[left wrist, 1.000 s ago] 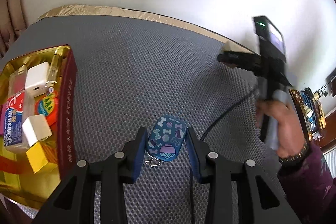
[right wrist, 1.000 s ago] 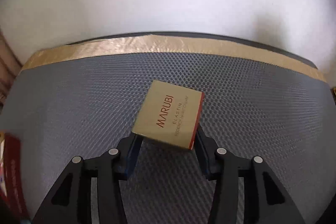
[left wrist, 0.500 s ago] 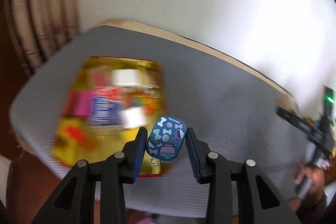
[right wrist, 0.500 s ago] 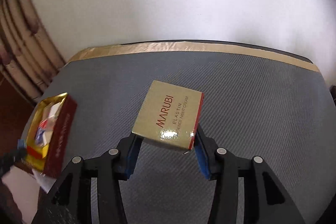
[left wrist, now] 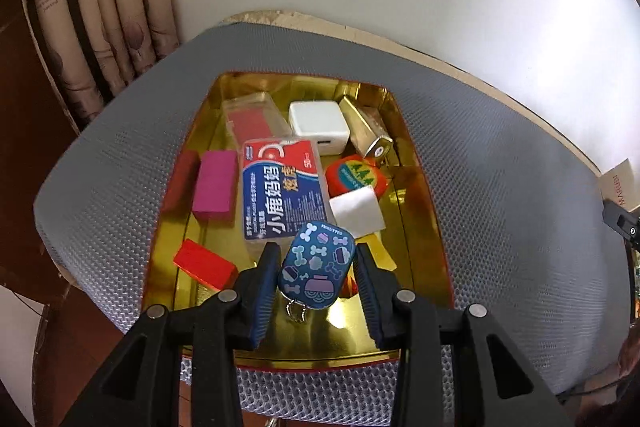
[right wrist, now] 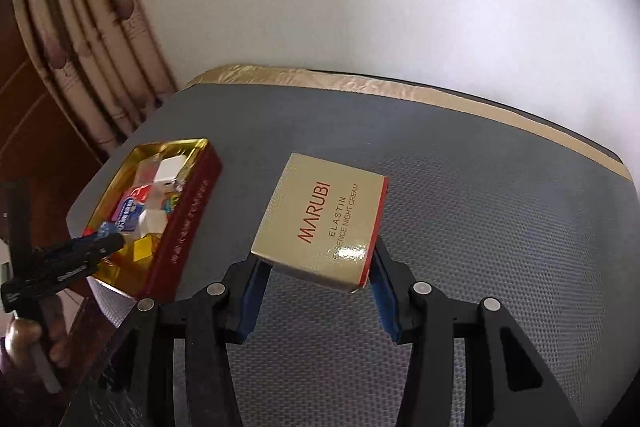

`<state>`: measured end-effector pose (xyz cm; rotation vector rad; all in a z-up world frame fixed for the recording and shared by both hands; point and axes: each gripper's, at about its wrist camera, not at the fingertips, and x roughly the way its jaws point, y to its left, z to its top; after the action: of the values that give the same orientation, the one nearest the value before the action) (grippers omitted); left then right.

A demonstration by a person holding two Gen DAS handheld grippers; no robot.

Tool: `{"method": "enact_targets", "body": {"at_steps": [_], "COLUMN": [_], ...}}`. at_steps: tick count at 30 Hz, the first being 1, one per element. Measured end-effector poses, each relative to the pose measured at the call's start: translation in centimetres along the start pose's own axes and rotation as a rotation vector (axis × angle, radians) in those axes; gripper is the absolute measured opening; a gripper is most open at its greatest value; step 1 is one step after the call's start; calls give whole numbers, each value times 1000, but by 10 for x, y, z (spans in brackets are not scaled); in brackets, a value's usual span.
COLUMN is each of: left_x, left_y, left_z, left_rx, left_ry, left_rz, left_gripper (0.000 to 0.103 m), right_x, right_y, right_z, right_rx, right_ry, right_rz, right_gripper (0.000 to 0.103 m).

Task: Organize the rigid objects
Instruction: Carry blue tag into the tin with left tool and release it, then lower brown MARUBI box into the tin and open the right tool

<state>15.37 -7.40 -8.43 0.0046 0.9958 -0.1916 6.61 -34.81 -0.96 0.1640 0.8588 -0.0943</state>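
Left gripper (left wrist: 316, 277) pinched the small blue bone-patterned oval tag (left wrist: 316, 270) above the gold-lined red rectangular tin (left wrist: 424, 227), right gripper (right wrist: 316, 277) clamped the gold MARUBI cardboard carton (right wrist: 322, 221) between blue pads, over grey mesh mat (right wrist: 480, 219).

The near part of the gold tray (left wrist: 424, 211) is covered by the blue tag (left wrist: 316, 269) and the black fingers (left wrist: 262, 291). A yellow block (left wrist: 380, 247) is mostly hidden behind the tag. The cream box (left wrist: 618, 183) is cut off at the right edge. In the right wrist view, the tray's contents (right wrist: 148, 203) are too small to be told apart.
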Motion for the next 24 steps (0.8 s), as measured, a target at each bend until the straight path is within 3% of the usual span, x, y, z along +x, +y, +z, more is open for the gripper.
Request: {"method": "enact_targets", "body": {"at_steps": [9,14,24], "left_x": [20,21,-23], "left_y": [8,3,-3], "left_z": [-3,-3,-11], "left_rx": [-14,19,69], "left_ry": [19,42,-65], "left_rz": [1,63,137], "left_gripper": [39,42,45], "right_x": [10,15,32], "right_y": [23,42,110], "right_z": [-2,-2,21], "right_rx": [-23,-55,-162], "right_ry": [33,50,73], "right_rz": [30,51,154], "right_gripper": [45,45,45]}}
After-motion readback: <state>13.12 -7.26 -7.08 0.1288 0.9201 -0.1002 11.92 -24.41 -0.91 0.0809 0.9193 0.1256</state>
